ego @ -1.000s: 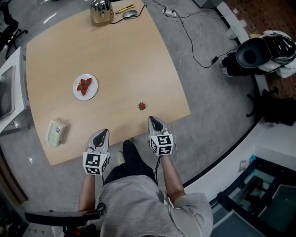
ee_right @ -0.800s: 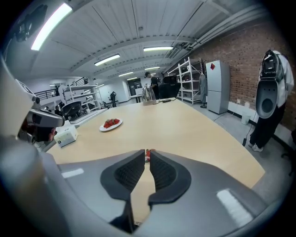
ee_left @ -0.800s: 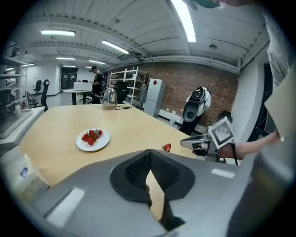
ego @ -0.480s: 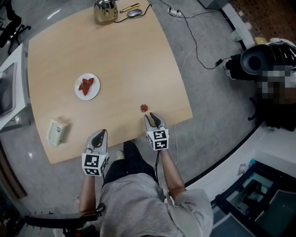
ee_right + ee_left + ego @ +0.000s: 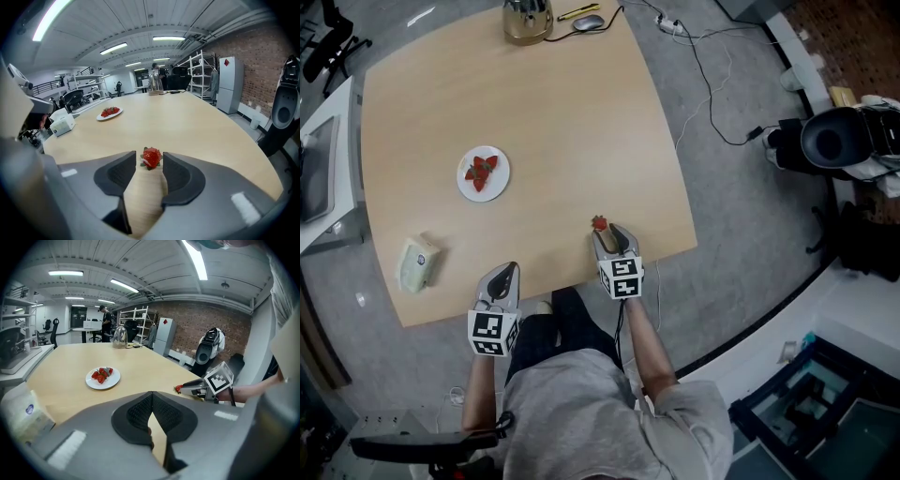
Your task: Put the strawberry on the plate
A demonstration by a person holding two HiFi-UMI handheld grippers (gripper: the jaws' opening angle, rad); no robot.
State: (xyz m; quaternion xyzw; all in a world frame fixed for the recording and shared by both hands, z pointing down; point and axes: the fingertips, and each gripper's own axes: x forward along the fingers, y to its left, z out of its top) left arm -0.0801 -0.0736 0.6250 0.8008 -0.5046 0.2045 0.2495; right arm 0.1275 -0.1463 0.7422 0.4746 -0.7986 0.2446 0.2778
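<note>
A loose red strawberry (image 5: pixel 599 223) lies on the wooden table (image 5: pixel 562 122) near its front right edge. My right gripper (image 5: pixel 606 232) sits just behind it, its jaws opening. In the right gripper view the strawberry (image 5: pixel 151 157) rests on the table at the jaw tips of the right gripper (image 5: pixel 149 165), and the pads do not touch it. A white plate (image 5: pixel 483 174) holding several strawberries stands to the left, also visible as the plate (image 5: pixel 109 113) and the plate (image 5: pixel 103 378). My left gripper (image 5: pixel 505 270) hangs at the table's front edge, shut and empty (image 5: pixel 151 395).
A white carton (image 5: pixel 418 264) lies near the front left edge. A metal kettle (image 5: pixel 528 19), a mouse (image 5: pixel 589 22) and a yellow pen (image 5: pixel 578 11) sit at the far edge. Cables (image 5: pixel 712 84) and a black round appliance (image 5: pixel 832 141) are on the floor to the right.
My right gripper has moved forward up to the loose strawberry and its jaws have spread from shut to wide. The left gripper has stayed at the front edge.
</note>
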